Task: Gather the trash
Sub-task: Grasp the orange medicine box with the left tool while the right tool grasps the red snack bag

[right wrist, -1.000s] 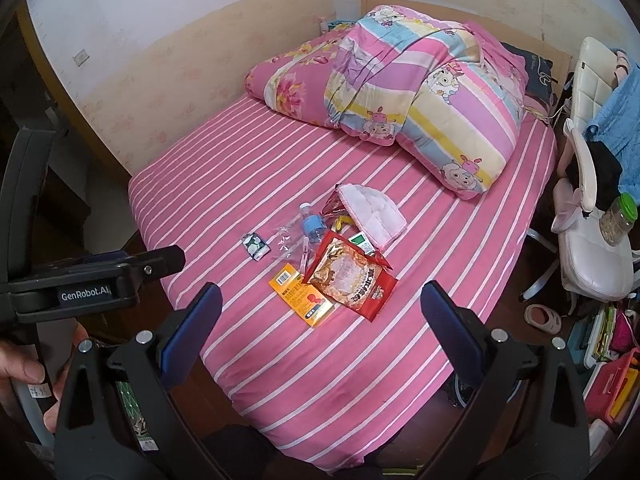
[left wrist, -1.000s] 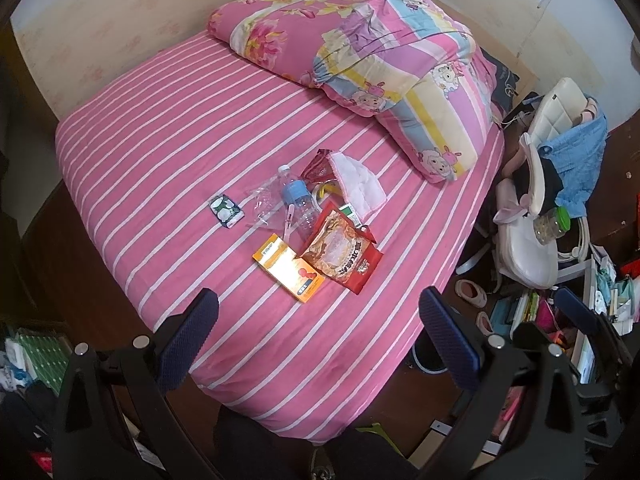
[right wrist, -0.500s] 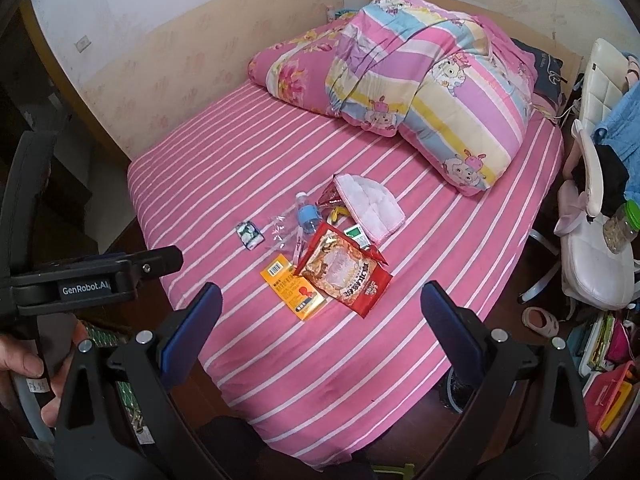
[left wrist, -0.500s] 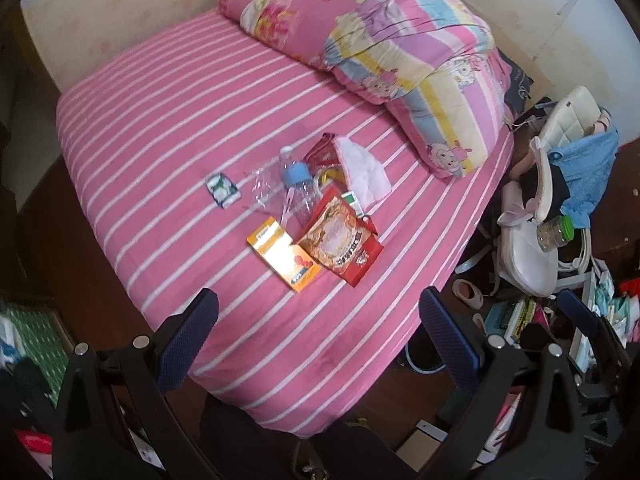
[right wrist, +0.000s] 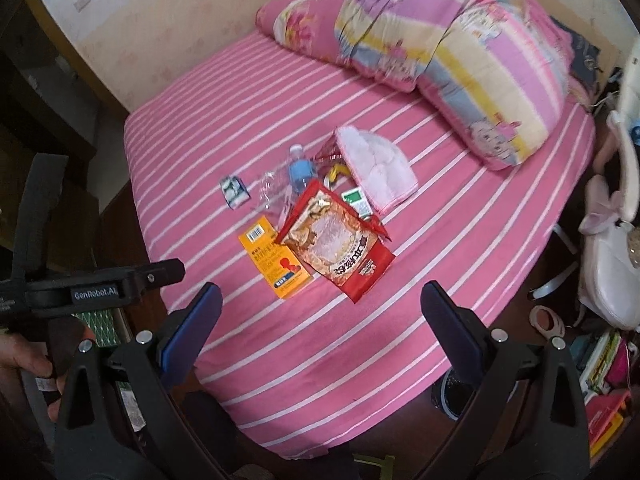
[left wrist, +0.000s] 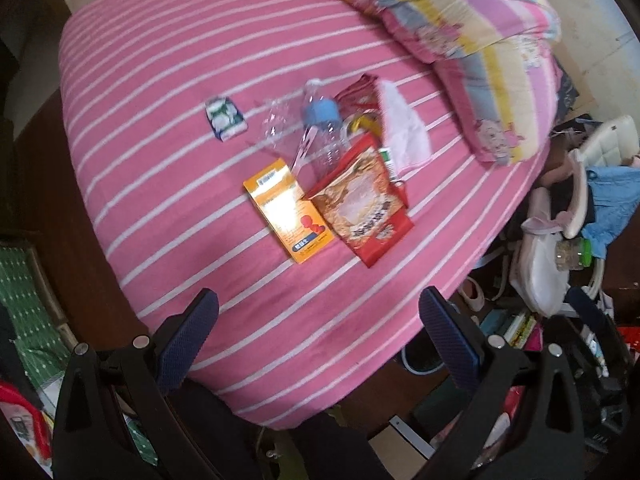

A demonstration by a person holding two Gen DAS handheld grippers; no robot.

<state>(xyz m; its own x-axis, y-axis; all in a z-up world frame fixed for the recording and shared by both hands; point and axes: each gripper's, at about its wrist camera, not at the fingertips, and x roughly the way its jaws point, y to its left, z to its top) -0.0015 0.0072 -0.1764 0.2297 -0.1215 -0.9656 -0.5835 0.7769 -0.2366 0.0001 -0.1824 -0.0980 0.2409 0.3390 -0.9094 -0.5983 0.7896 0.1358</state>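
1. At the bottom of each wrist view, the left gripper (left wrist: 318, 320) and right gripper (right wrist: 318, 312) hang spread wide and empty above the near edge of the bed (right wrist: 340, 360), touching nothing.
2. Just above the right gripper, at frame centre, the trash lies in a loose heap: an orange box (right wrist: 275, 258) and a red snack bag (right wrist: 336, 250) nearest, the bag overlapping the box's edge.
3. Further up sit a clear bottle (right wrist: 298, 172), a crumpled clear wrapper (right wrist: 270, 190), a white cloth (right wrist: 376, 164), and, apart to the left, a small green packet (right wrist: 234, 192).
4. Likely handling: all light. The box is stiff, so pinch across its narrow sides. The bag is thin and slick, best taken at a free corner.
5. The bottle may roll and looks crushable; grip its body across the width. The wrapper will collapse, so close fully on it.
6. The soft mattress will give under a downward press.
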